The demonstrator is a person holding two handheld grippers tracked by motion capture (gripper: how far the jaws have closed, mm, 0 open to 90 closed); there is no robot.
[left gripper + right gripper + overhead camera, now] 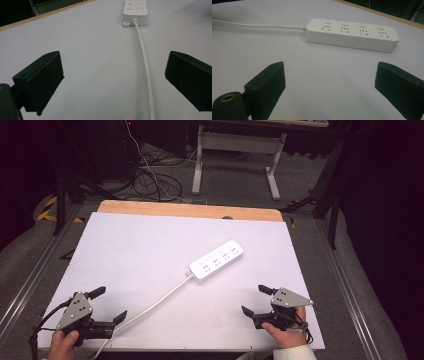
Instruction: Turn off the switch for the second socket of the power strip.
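White sheeting covers your desk [150, 250], with grey carpet and cables beyond. Your left tool [106, 305] and right tool [254, 300] both rest released, jaws spread wide with nothing between them. Ahead of both tools lies the power strip [216, 260], well apart from each; its cord [150, 310] trails back just beside your left tool.

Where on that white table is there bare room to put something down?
Free: the far left, between the wooden edge and the cable, and the right side beyond the power strip. Crowded: the near corners, with the left gripper and right gripper.
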